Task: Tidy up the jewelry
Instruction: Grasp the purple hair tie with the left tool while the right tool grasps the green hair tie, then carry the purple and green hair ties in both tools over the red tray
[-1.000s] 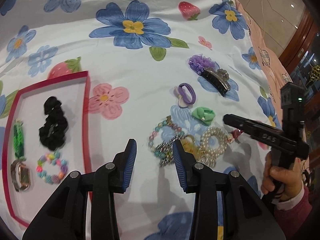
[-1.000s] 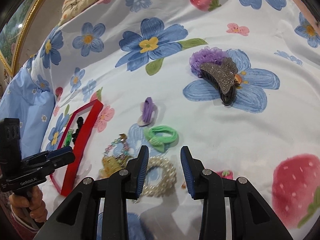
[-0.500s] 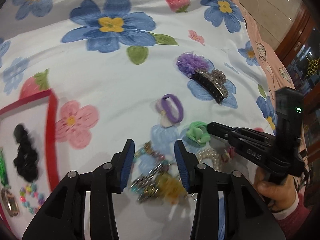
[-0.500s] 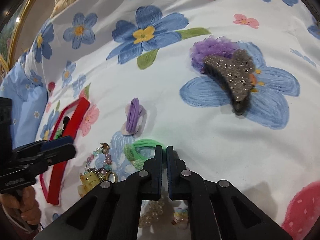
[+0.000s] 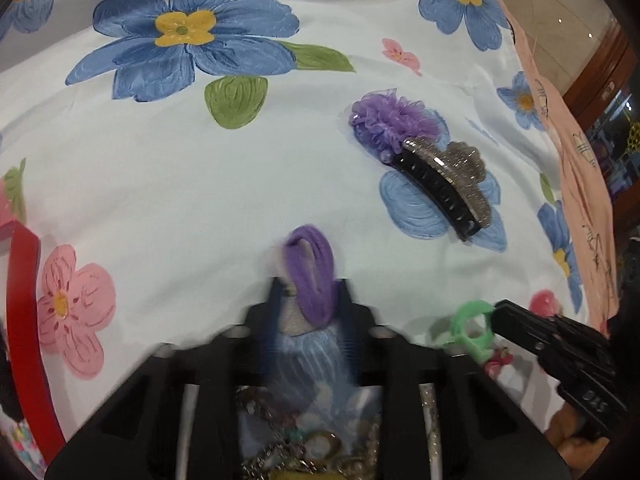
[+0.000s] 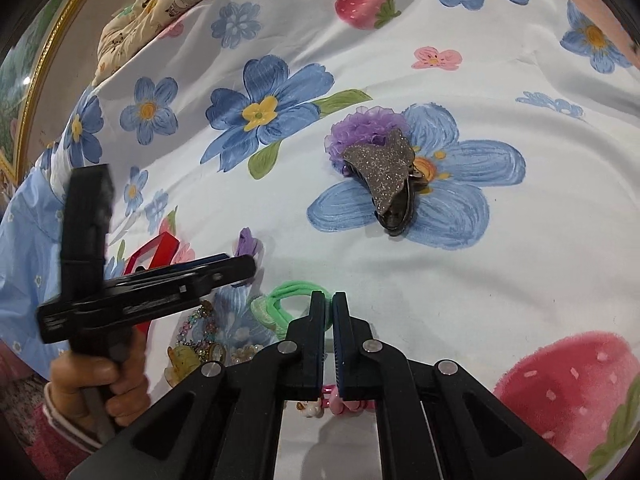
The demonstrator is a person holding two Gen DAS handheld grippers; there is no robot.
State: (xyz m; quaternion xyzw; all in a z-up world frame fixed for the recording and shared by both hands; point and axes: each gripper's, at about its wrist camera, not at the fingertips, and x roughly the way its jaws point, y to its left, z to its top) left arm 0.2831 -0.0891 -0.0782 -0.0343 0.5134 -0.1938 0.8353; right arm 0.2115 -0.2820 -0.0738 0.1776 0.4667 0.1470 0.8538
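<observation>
My right gripper [image 6: 328, 300] is shut on the green hair tie [image 6: 288, 300]; the tie also shows in the left wrist view [image 5: 470, 330], pinched at that gripper's tip [image 5: 498, 312]. My left gripper [image 5: 308, 284] is open, its blurred fingers on either side of the purple hair tie [image 5: 312, 272], which lies on the flowered sheet. A heap of bead and pearl bracelets [image 5: 304, 444] lies under the left gripper. The red tray's rim [image 5: 28, 320] is at the far left.
A glittery grey claw clip [image 6: 384, 180] leans on a purple frilly scrunchie [image 6: 360, 124] further back on the sheet. A small pink charm [image 6: 340, 402] lies under the right gripper. The bed's right edge and a pink cloth [image 5: 580, 140] run along the right.
My left gripper moved forward and right, away from the tray, until its fingers flank the purple hair tie. My right gripper closed on the green hair tie and holds it.
</observation>
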